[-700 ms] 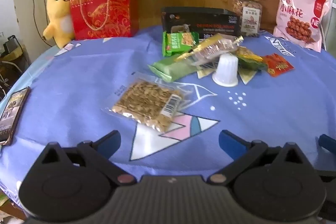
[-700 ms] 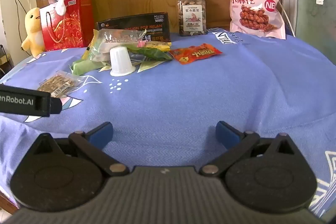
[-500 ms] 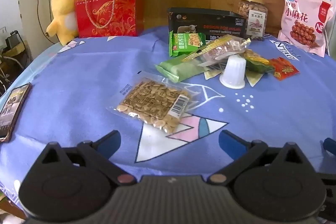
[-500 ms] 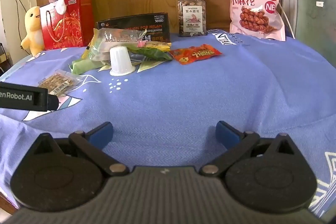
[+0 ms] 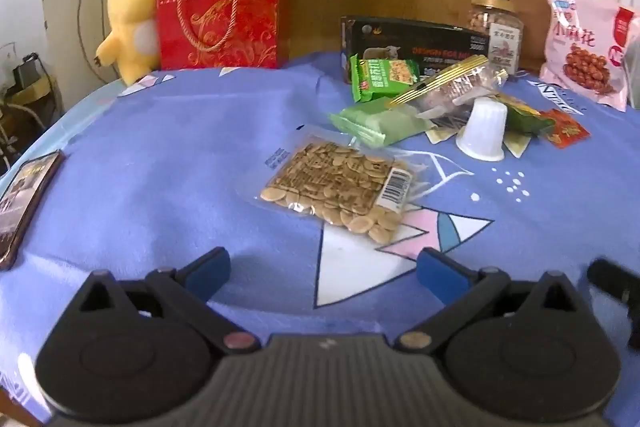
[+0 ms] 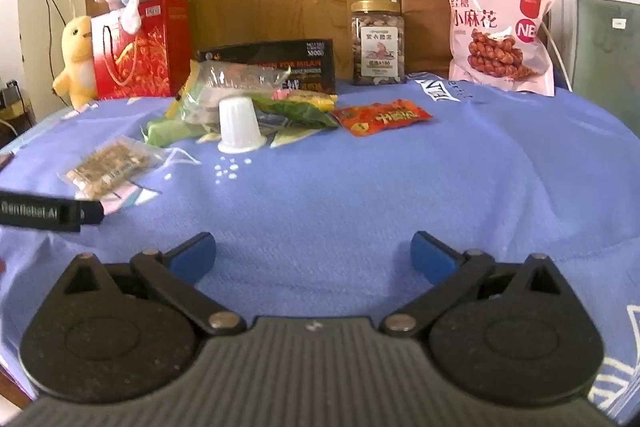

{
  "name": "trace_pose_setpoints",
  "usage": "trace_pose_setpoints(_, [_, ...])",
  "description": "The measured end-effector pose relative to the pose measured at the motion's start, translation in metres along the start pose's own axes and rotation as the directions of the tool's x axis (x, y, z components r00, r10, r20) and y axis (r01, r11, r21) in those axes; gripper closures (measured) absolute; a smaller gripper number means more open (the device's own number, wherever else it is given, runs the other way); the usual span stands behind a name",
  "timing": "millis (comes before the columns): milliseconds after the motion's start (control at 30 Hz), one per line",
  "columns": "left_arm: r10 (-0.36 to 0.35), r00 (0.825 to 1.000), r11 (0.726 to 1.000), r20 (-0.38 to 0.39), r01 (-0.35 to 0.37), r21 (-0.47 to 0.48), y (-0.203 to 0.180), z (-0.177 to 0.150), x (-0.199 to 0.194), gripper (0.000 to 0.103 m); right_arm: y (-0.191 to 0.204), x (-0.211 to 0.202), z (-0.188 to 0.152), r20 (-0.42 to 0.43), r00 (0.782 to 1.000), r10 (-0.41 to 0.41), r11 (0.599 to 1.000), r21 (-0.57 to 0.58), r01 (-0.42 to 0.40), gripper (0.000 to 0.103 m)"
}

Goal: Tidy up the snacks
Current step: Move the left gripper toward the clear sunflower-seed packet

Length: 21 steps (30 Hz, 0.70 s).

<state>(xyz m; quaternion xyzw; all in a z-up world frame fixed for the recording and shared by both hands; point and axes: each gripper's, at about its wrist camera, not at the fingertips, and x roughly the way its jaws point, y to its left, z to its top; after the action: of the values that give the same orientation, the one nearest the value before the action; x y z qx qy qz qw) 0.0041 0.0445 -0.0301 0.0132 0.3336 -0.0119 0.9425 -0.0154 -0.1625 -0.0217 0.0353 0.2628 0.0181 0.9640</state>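
A clear pack of seeds (image 5: 340,187) lies flat on the blue tablecloth (image 5: 160,163), a short way ahead of my open, empty left gripper (image 5: 324,273). Behind it is a pile of snacks: a pale green bar (image 5: 376,125), a green pack (image 5: 382,77), a clear gold-edged bag (image 5: 452,87), an upturned white cup (image 5: 482,135) and a red sachet (image 5: 566,133). My right gripper (image 6: 314,255) is open and empty over bare cloth; the cup (image 6: 238,125), red sachet (image 6: 382,117) and seed pack (image 6: 108,163) lie well ahead of it.
At the back stand a red gift bag (image 5: 220,15) with plush toys, a black box (image 5: 412,39), a nut jar (image 6: 378,43) and a pink snack bag (image 6: 500,31). A phone (image 5: 24,195) lies at the table's left edge. The left gripper's body (image 6: 48,213) shows at left.
My left gripper has swung a little to the left and nearer, so the seed pack and pile sit further right in its view. The right gripper has barely moved.
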Motion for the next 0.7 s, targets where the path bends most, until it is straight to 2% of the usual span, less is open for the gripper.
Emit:
trace_pose_setpoints(67, [-0.029, 1.0, 0.999, -0.001, 0.029, 0.013, 0.004, 0.001, -0.001, 0.0, 0.006, -0.001, 0.01, 0.016, 0.999, 0.031, 0.999, -0.027, -0.03, 0.02])
trace_pose_setpoints(100, [-0.041, 0.999, 0.999, -0.006, 0.041, 0.006, 0.008, 0.002, -0.002, 0.001, 0.01, 0.0, 0.016, 0.019, 0.998, 0.055, 0.997, -0.05, -0.054, 0.025])
trace_pose_setpoints(167, [-0.072, 0.997, 0.996, -0.002, 0.072, -0.051, 0.021, 0.006, -0.007, 0.011, 0.022, 0.003, 0.029, 0.015, 0.992, 0.126, 0.987, -0.098, -0.124, 0.038])
trace_pose_setpoints(233, [-0.125, 0.992, 0.985, 0.004, 0.125, -0.116, 0.039, 0.013, -0.009, 0.026, 0.032, 0.009, 0.039, 0.003, 0.981, 0.193, 0.974, -0.124, -0.191, 0.042])
trace_pose_setpoints(267, [-0.157, 0.988, 0.976, 0.008, 0.156, -0.153, 0.049, 0.019, -0.008, 0.029, 0.037, 0.013, 0.043, -0.009, 0.975, 0.223, 0.967, -0.125, -0.222, 0.043])
trace_pose_setpoints(333, [-0.219, 0.976, 0.953, 0.011, 0.216, -0.21, 0.069, 0.033, -0.003, 0.039, 0.047, 0.027, 0.051, -0.057, 0.951, 0.305, 0.947, -0.089, -0.309, 0.044])
trace_pose_setpoints(400, [-0.255, 0.967, 0.937, 0.002, 0.247, -0.248, 0.085, 0.048, 0.008, 0.043, 0.053, 0.043, 0.058, -0.106, 0.923, 0.37, 0.927, -0.023, -0.374, 0.044])
trace_pose_setpoints(533, [-0.297, 0.954, 0.927, -0.04, 0.278, -0.253, 0.099, 0.067, 0.035, 0.047, 0.063, 0.073, 0.063, -0.178, 0.865, 0.469, 0.883, 0.128, -0.452, 0.044])
trace_pose_setpoints(600, [-0.386, 0.917, 0.894, -0.098, 0.347, -0.283, 0.102, 0.068, 0.053, 0.046, 0.066, 0.087, 0.063, -0.208, 0.852, 0.481, 0.875, 0.181, -0.45, 0.044])
trace_pose_setpoints(633, [-0.409, 0.908, 0.883, -0.087, 0.371, -0.288, 0.101, 0.067, 0.057, 0.042, 0.068, 0.089, 0.061, -0.217, 0.845, 0.489, 0.869, 0.204, -0.45, 0.045])
trace_pose_setpoints(700, [-0.412, 0.907, 0.885, -0.086, 0.376, -0.274, 0.096, 0.066, 0.058, 0.042, 0.067, 0.092, 0.062, -0.2, 0.834, 0.514, 0.851, 0.244, -0.465, 0.046])
